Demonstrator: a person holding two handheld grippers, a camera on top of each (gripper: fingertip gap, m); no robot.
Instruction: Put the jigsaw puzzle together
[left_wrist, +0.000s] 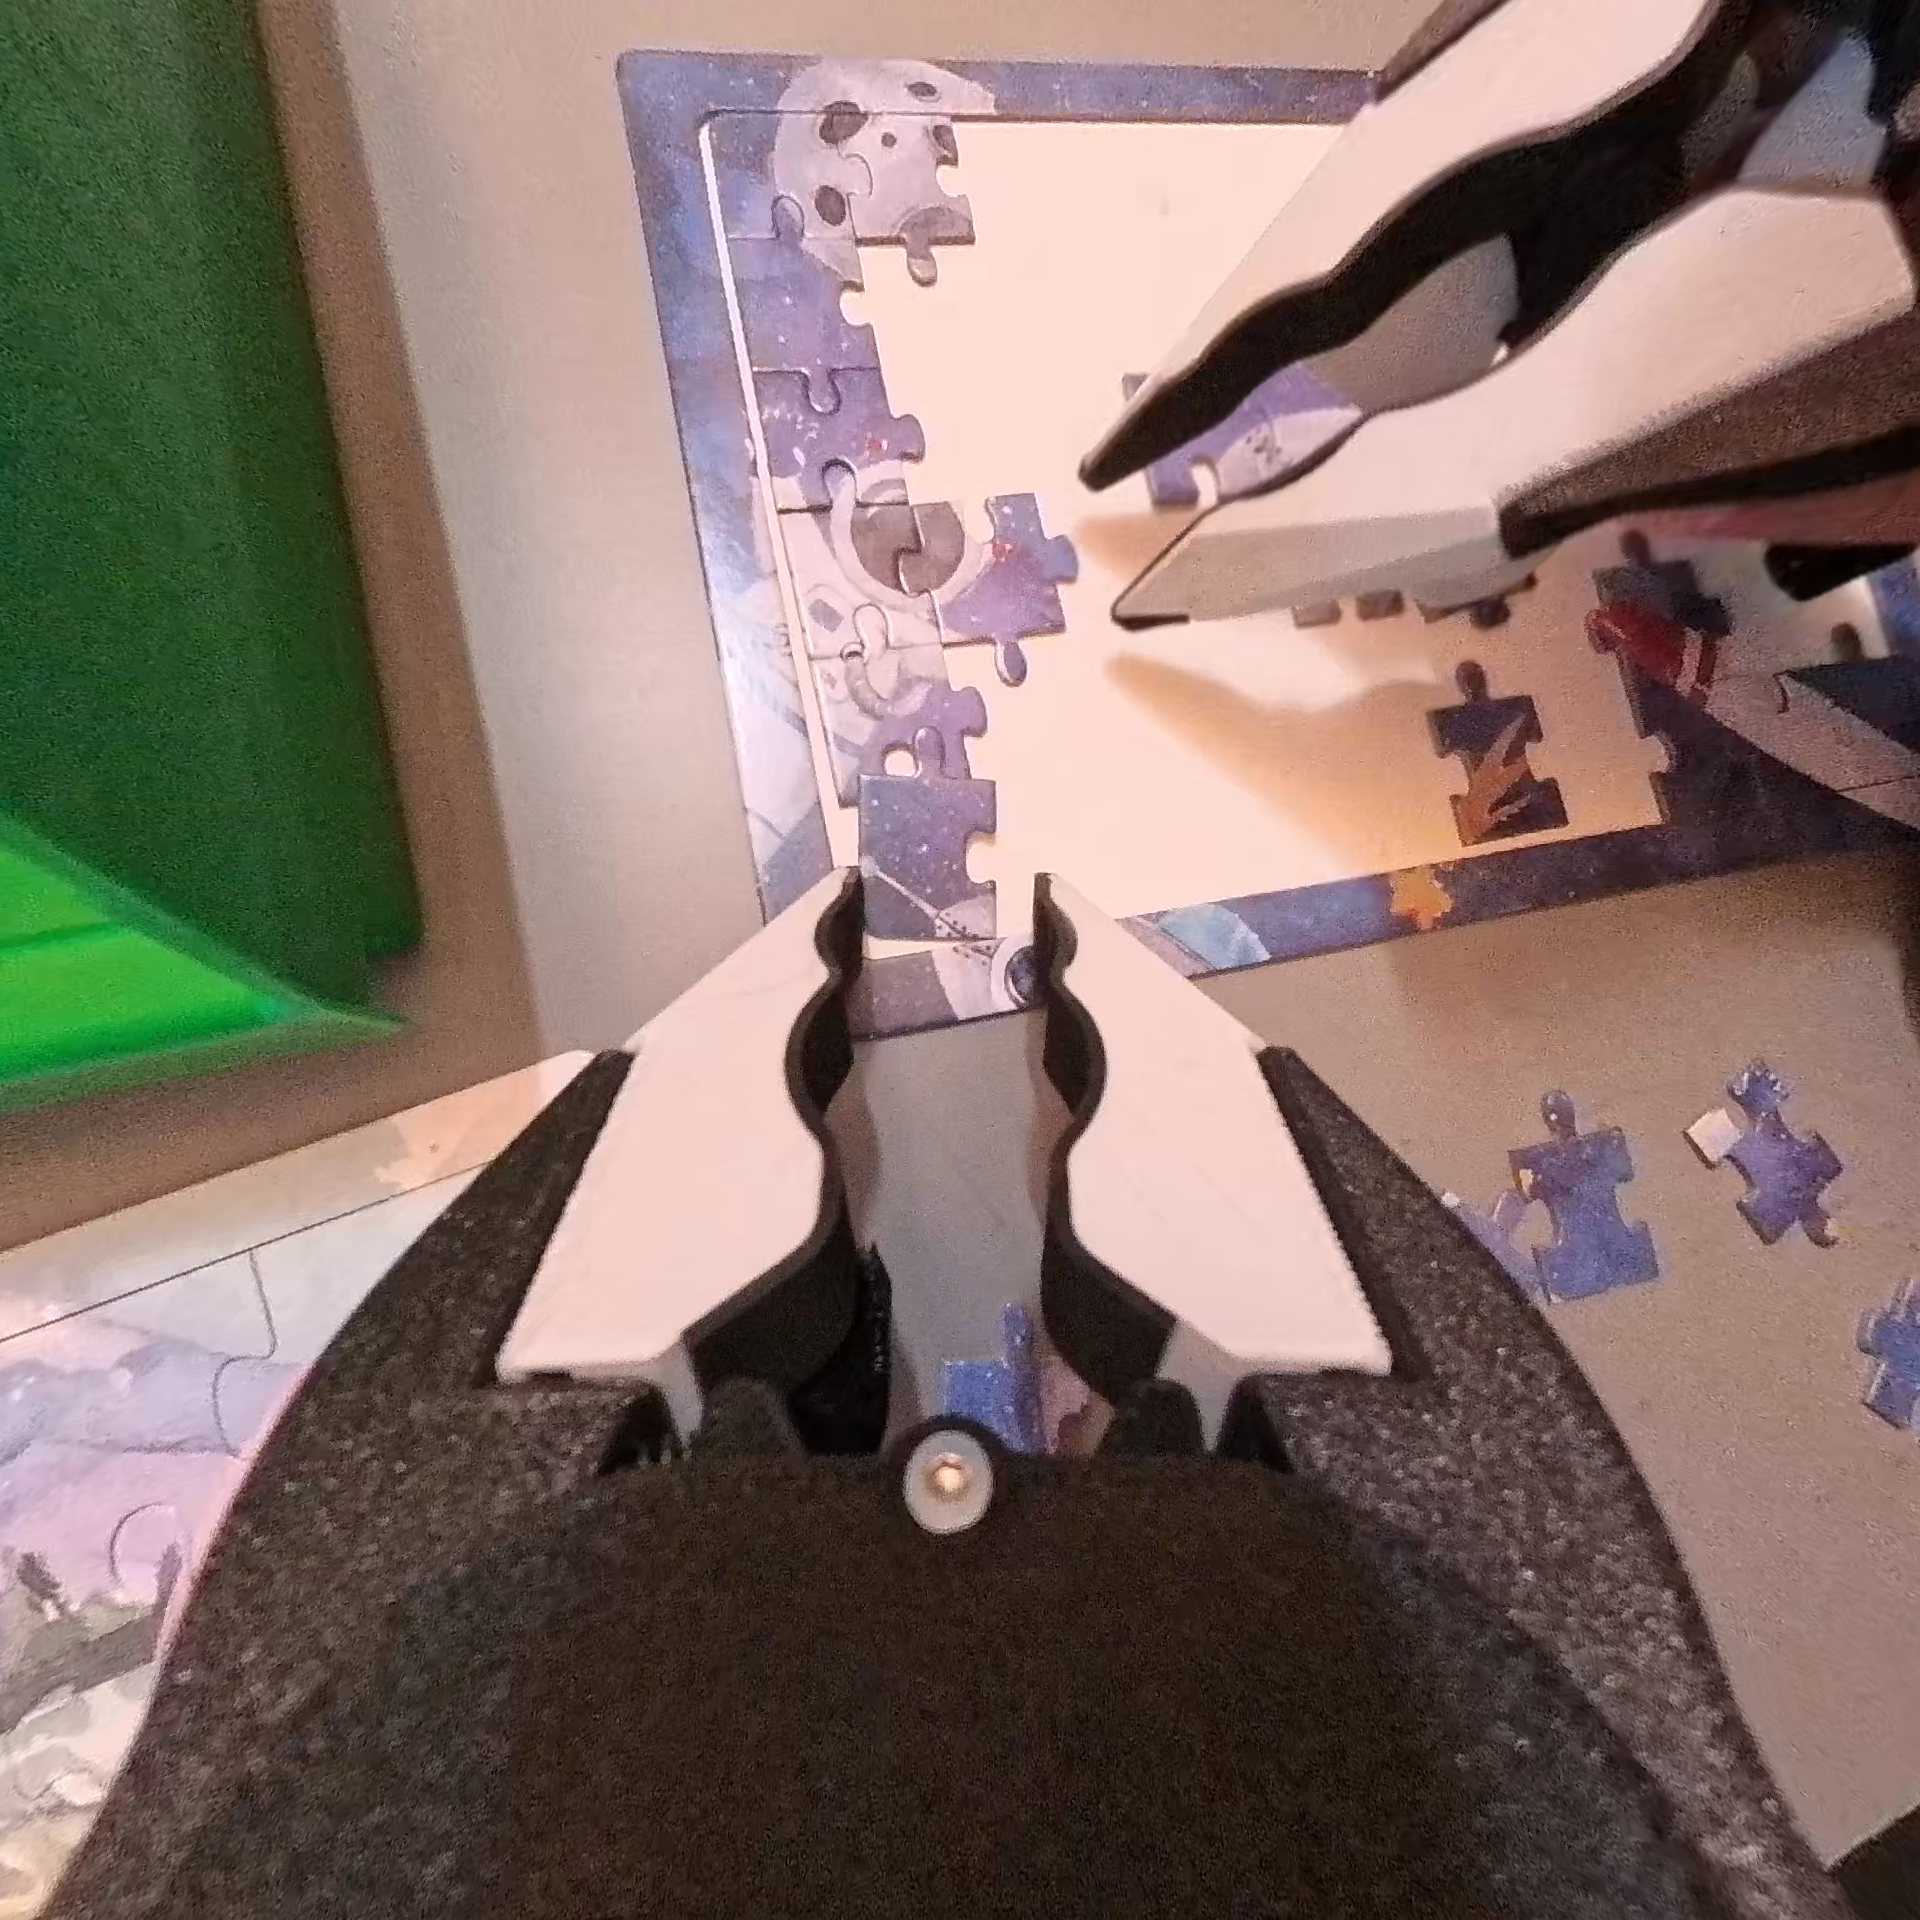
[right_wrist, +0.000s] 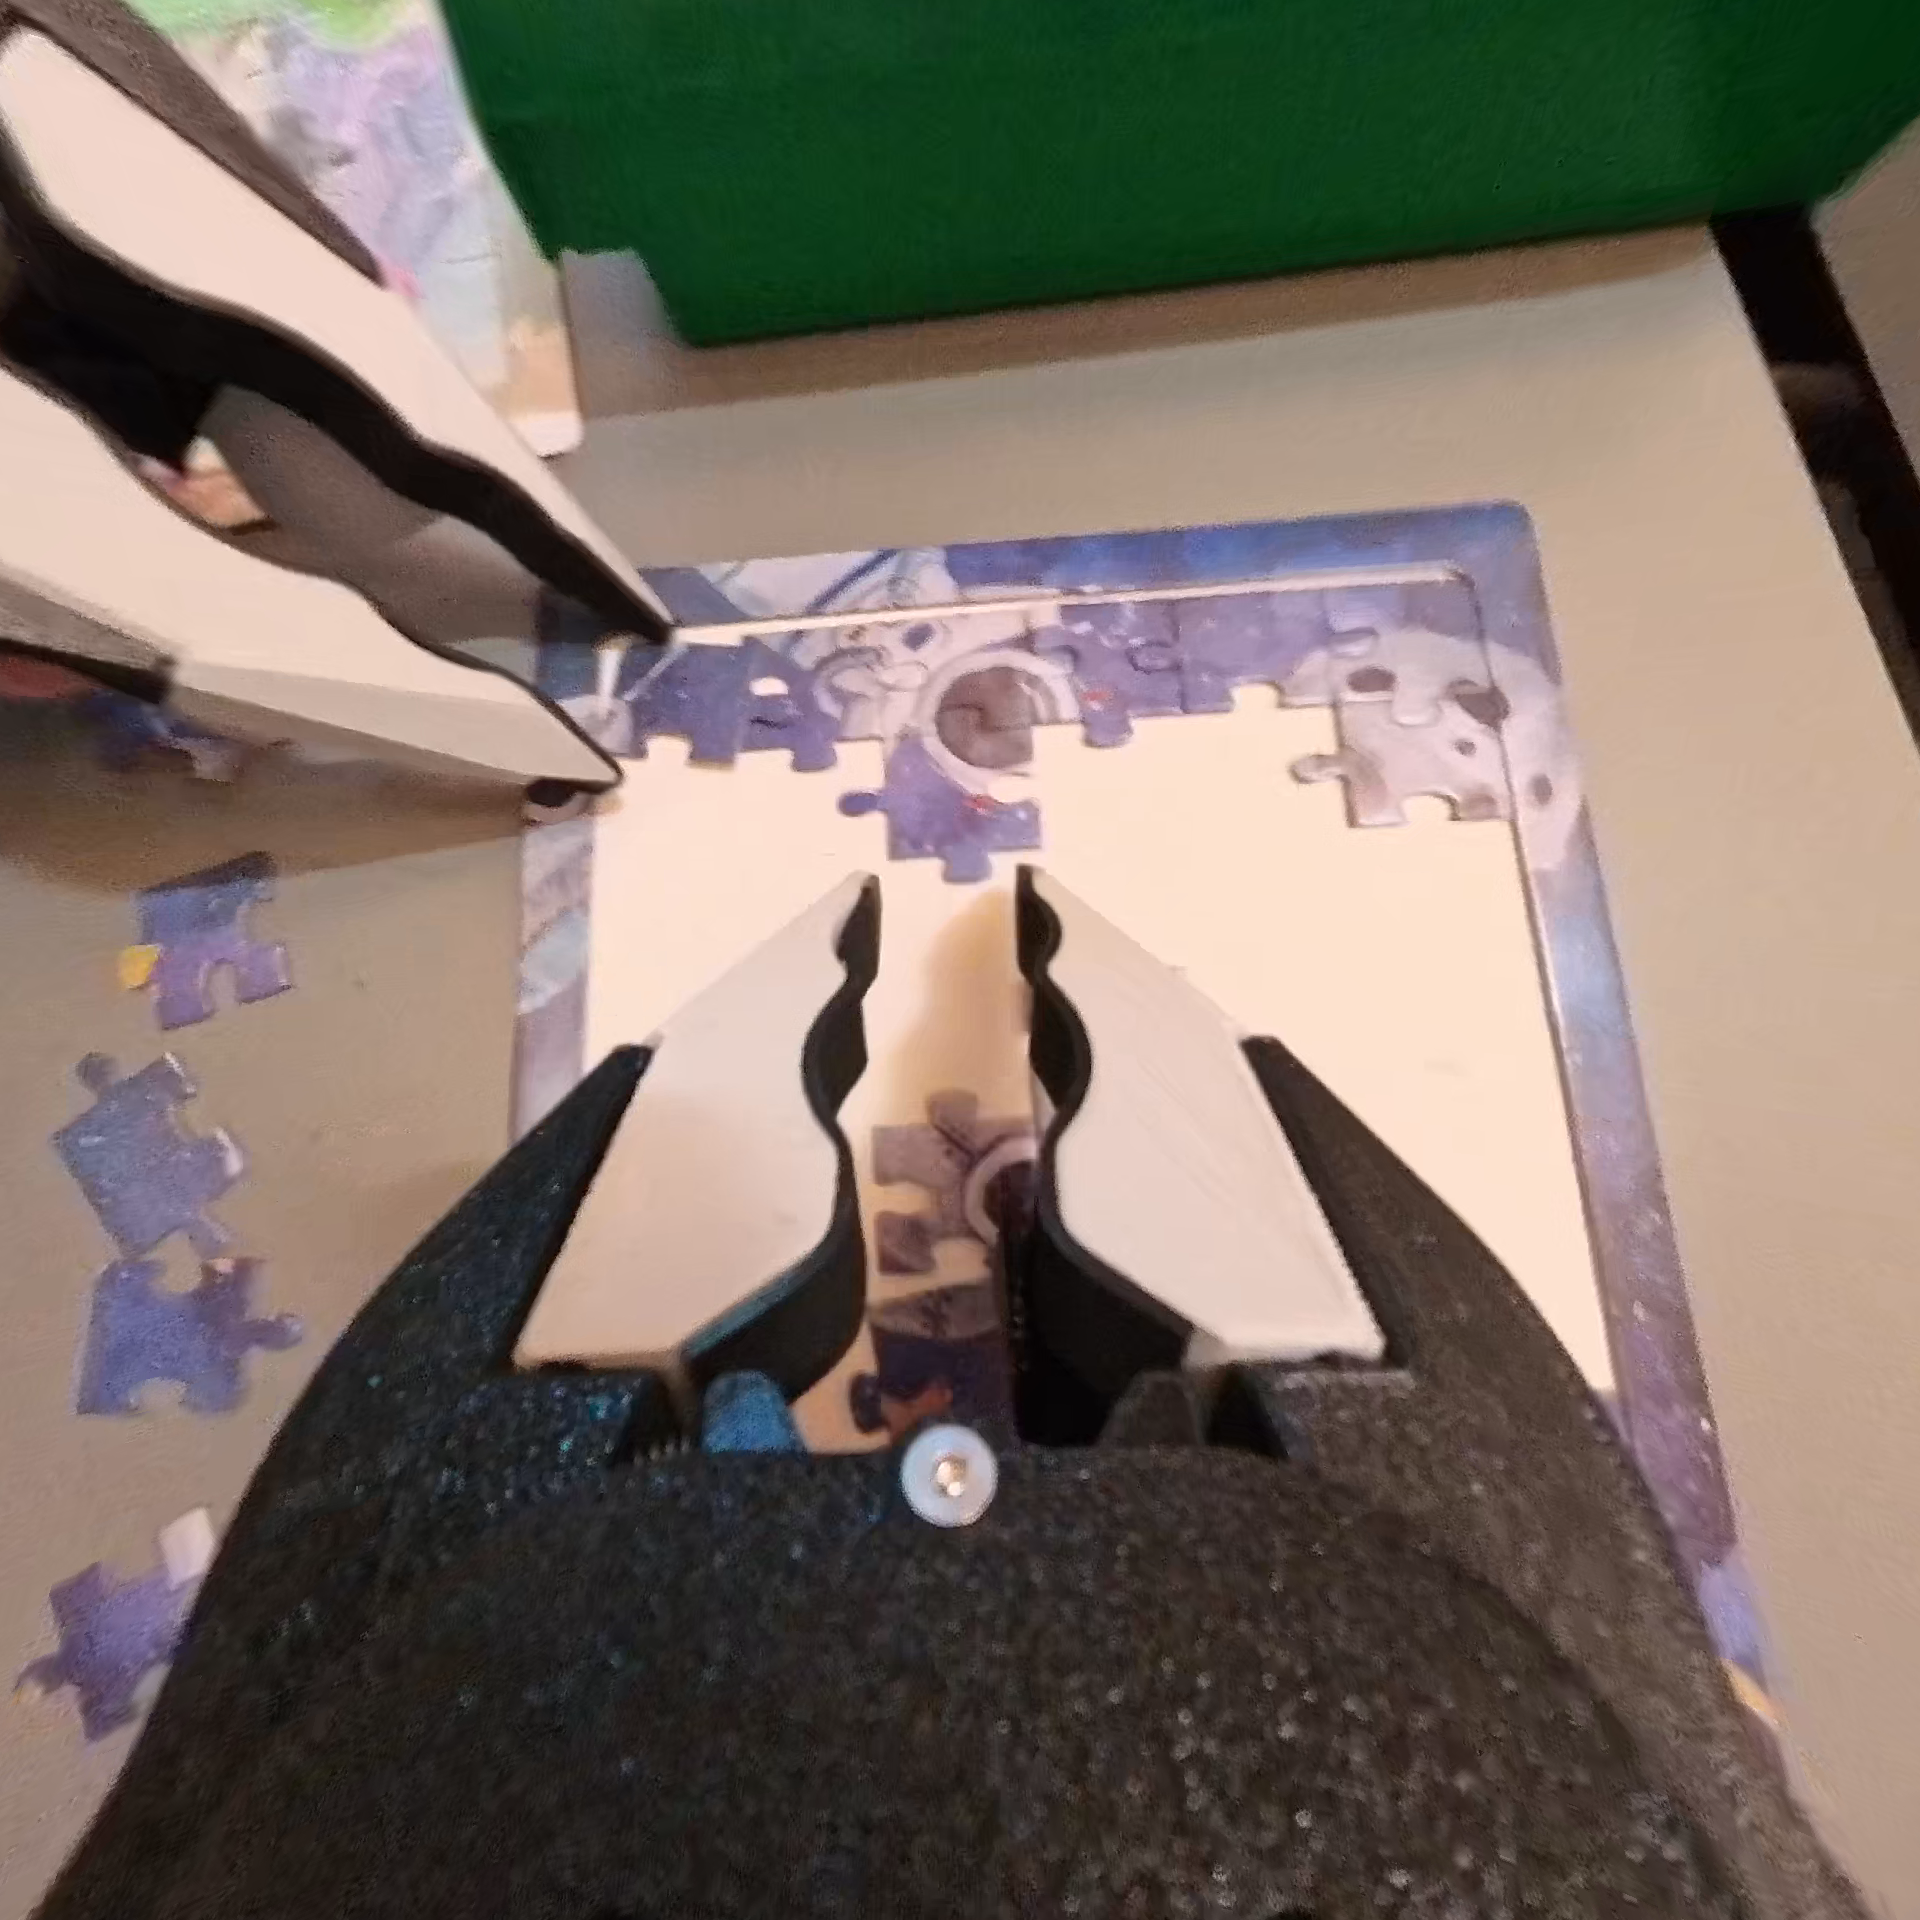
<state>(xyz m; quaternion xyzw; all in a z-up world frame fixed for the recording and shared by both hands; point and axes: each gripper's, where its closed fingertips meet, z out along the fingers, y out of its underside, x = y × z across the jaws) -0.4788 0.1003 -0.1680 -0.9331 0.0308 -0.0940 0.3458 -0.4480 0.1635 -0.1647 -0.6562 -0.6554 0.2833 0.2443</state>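
Nearest us, the left gripper (left_wrist: 948, 904) hovered with its fingers spread and nothing between them, tips over the lower corner of the puzzle tray (left_wrist: 1299, 904), just above the bottom piece of the assembled column (left_wrist: 925, 852). Our right gripper (right_wrist: 948, 888) was likewise parted and empty, poised over the bare cream floor of the tray and aimed at the starry piece (right_wrist: 951, 816) that juts out from the finished row. Loose blue pieces (right_wrist: 203, 935) lay on the grey table (right_wrist: 416, 1039) beside the tray, and a few more sat inside it (left_wrist: 1496, 769). Beyond stood the moon corner (left_wrist: 883, 156) and, farther off, a green box (right_wrist: 1039, 156). We judged the work early: one border strip was laid and most of the tray was open. Next, we thought, one gripper had to pinch a loose piece by its edge, turn it to match, and press it against the row.
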